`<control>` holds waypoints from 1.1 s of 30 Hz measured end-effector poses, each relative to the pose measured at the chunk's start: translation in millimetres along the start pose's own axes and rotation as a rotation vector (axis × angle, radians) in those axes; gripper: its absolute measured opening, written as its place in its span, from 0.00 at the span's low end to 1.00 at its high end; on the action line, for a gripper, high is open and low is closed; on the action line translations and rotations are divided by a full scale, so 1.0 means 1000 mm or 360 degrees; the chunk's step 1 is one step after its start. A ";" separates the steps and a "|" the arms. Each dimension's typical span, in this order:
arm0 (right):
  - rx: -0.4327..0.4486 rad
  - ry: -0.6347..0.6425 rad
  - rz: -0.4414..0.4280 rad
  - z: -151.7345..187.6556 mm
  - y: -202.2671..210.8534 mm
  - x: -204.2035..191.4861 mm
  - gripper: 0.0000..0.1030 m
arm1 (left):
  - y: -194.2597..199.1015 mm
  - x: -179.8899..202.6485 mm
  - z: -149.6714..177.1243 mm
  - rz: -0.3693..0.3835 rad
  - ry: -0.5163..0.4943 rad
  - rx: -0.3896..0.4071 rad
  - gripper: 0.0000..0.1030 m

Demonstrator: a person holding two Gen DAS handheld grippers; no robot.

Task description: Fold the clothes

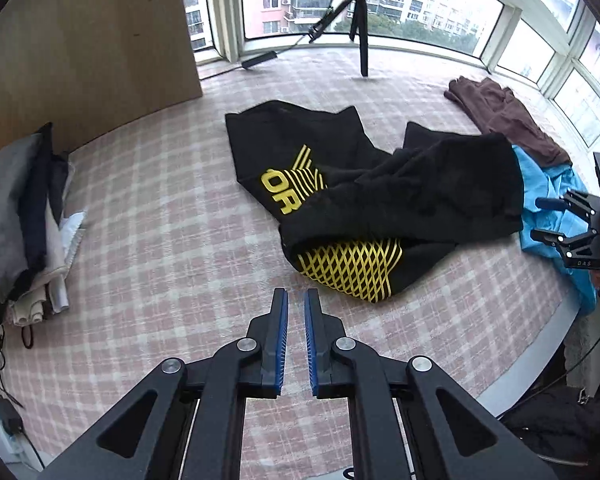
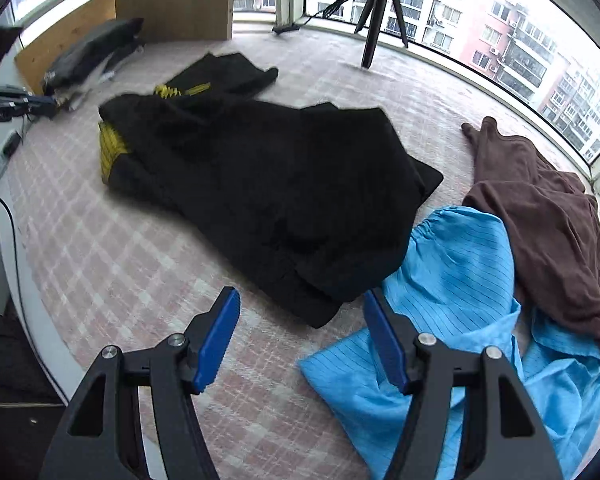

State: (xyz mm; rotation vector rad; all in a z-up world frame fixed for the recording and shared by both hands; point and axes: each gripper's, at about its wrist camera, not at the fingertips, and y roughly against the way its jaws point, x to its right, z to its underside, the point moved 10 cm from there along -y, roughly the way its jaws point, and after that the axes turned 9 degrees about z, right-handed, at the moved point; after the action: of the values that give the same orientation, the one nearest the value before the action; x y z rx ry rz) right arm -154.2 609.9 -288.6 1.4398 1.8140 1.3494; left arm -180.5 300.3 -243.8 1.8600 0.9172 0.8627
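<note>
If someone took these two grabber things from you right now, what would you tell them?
Left gripper: nearly shut, a thin gap, holding nothing, above the checked cover.
Right gripper: open, empty, just short of the black garment.
Black garment with yellow print lies crumpled mid-surface, its edge over the blue garment; the brown garment overlaps the blue one.
Folded pile sits at the left.
Left to do: fold black, blue and brown.

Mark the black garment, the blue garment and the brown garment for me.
black garment [image 2: 268, 184], right wrist view, on its plain black middle.
blue garment [image 2: 460, 264], right wrist view, on its striped upper fold.
brown garment [image 2: 540, 216], right wrist view, on its bunched middle.
</note>
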 end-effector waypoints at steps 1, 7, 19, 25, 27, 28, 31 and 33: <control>-0.0015 0.0047 0.0028 0.001 -0.007 -0.004 0.62 | -0.008 0.003 0.000 0.0026 -0.0001 -0.0015 0.10; -0.0072 0.0203 0.0146 -0.001 -0.039 -0.011 0.55 | -0.028 0.007 -0.008 0.0023 -0.0026 -0.0055 0.15; 0.0081 -0.0680 -0.0259 -0.057 0.002 0.082 0.05 | -0.059 0.000 -0.014 -0.0036 -0.0044 -0.0116 0.31; 0.0206 -0.0965 -0.0389 -0.078 0.026 0.103 0.05 | -0.070 0.002 -0.035 0.0013 0.0061 -0.0075 0.32; 0.0253 -0.1089 -0.0382 -0.081 0.033 0.122 0.05 | -0.068 0.009 -0.051 0.0020 0.0030 -0.0051 0.32; 0.0275 -0.1158 -0.0374 -0.082 0.037 0.134 0.05 | -0.067 0.013 -0.060 0.0022 0.0006 -0.0038 0.33; 0.0199 -0.1427 -0.0300 -0.065 0.021 0.171 0.05 | -0.063 0.030 -0.085 0.0032 -0.0068 0.0008 0.45; 0.0106 -0.1558 -0.0329 -0.048 0.005 0.182 0.05 | -0.056 0.044 -0.094 0.0031 -0.0128 0.0032 0.45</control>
State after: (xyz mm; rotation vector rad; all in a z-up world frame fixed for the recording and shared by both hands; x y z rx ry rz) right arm -254.9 756.7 -225.4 1.4982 1.2779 0.3345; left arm -251.4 394.2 -249.7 1.9097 0.8619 0.7871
